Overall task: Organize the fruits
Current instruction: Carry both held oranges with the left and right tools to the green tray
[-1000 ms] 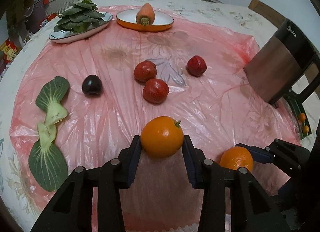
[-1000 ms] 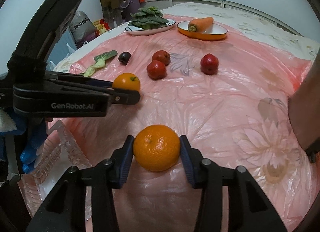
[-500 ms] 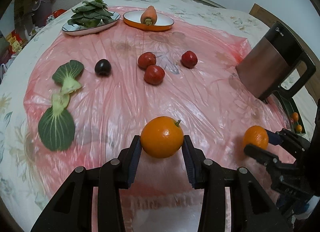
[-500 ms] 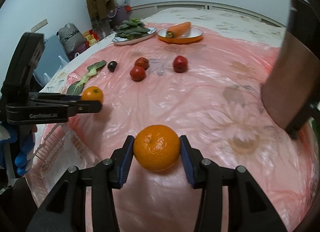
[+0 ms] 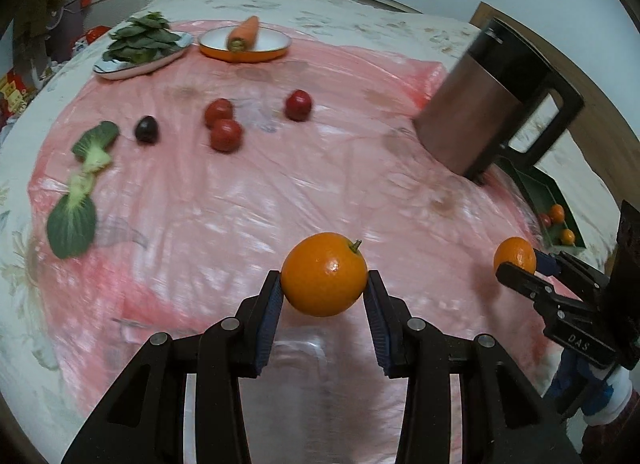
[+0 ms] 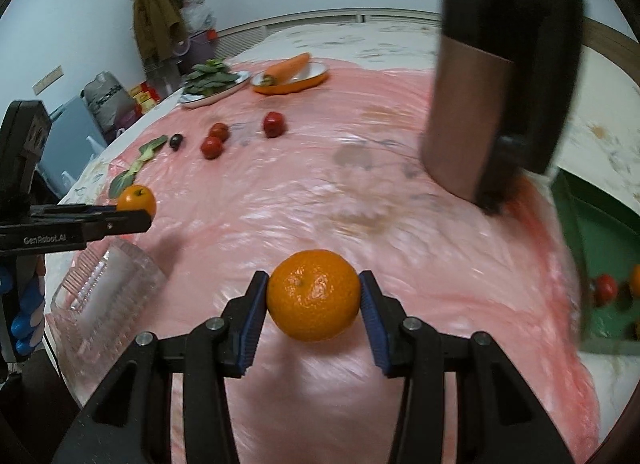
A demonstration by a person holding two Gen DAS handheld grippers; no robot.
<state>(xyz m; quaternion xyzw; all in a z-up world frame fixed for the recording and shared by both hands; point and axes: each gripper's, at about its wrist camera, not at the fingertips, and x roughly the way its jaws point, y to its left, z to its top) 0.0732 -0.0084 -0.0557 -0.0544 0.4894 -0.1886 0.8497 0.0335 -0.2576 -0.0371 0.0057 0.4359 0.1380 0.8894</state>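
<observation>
- Both tongs have swung across toward the green tray since a second ago; the tray's fruit now shows in the right wrist view where it was out of sight before.
- Left tongs (image 5: 324,296): closed on a smooth orange with a stem (image 5: 324,274), pads pressing its two sides, fruit held clear above the pink plastic sheet (image 5: 280,192).
- Right tongs (image 6: 314,306): closed on a dimpled mandarin (image 6: 314,295), gripped the same way, also off the sheet.
- Green tray (image 6: 600,224) sits at the right edge of the desk, just past a copper-and-black kettle (image 6: 480,104). Small orange and red fruits lie in it; motion blur makes a count unsafe.
- Left on the sheet: three red fruits (image 5: 226,135), two touching and one apart, and a dark plum (image 5: 147,129) to their left.
- Bok choy pieces (image 5: 80,192) lie along the left side.
- Far edge: a plate of green leaves (image 5: 140,48), and beside it an orange dish (image 5: 244,50) holding a carrot (image 5: 244,34).
- Clear plastic box (image 6: 104,288) sits at the near left corner under the left tongs.
</observation>
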